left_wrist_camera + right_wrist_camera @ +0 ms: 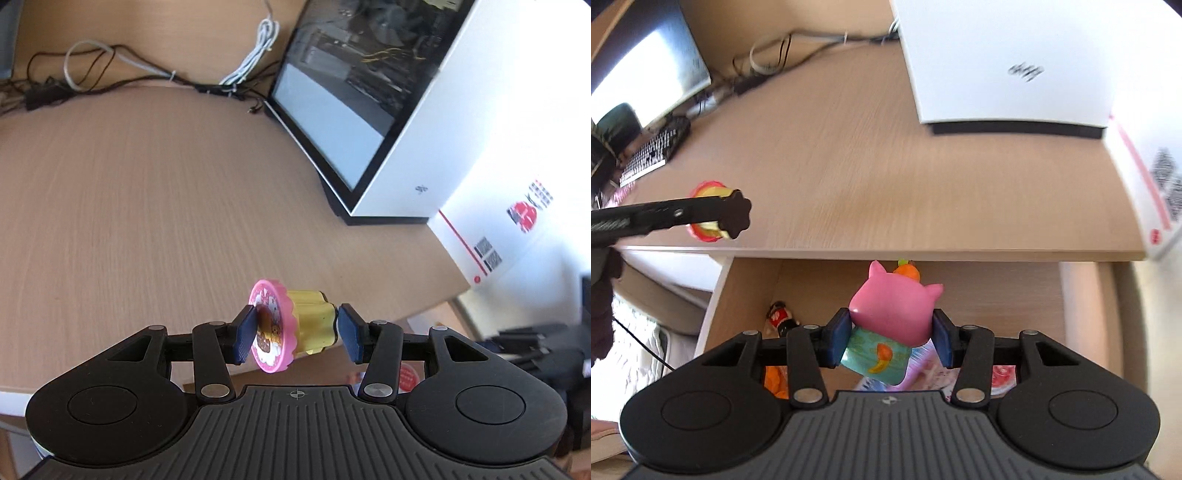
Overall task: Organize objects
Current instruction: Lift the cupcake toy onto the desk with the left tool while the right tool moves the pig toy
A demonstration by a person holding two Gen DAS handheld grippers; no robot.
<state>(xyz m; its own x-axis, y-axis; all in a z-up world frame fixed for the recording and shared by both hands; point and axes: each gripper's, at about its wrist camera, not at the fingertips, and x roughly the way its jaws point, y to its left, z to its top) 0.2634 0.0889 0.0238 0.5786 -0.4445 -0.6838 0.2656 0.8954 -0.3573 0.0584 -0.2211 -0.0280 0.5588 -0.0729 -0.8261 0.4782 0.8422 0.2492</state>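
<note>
Left tool (295, 330): holds cupcake toy (291, 326) sideways; turn it upright before lowering to table (147, 206).
Right tool (890, 338): grips pink pig figure (892, 314); place it well apart.

- left gripper (297, 330): black plastic body, ribbed grey top plate, crosshair mark, silver rivets, navy blue ribbed pads (246, 334)
- right gripper (890, 338): same black build, round side discs, navy pads (837, 338)
</note>
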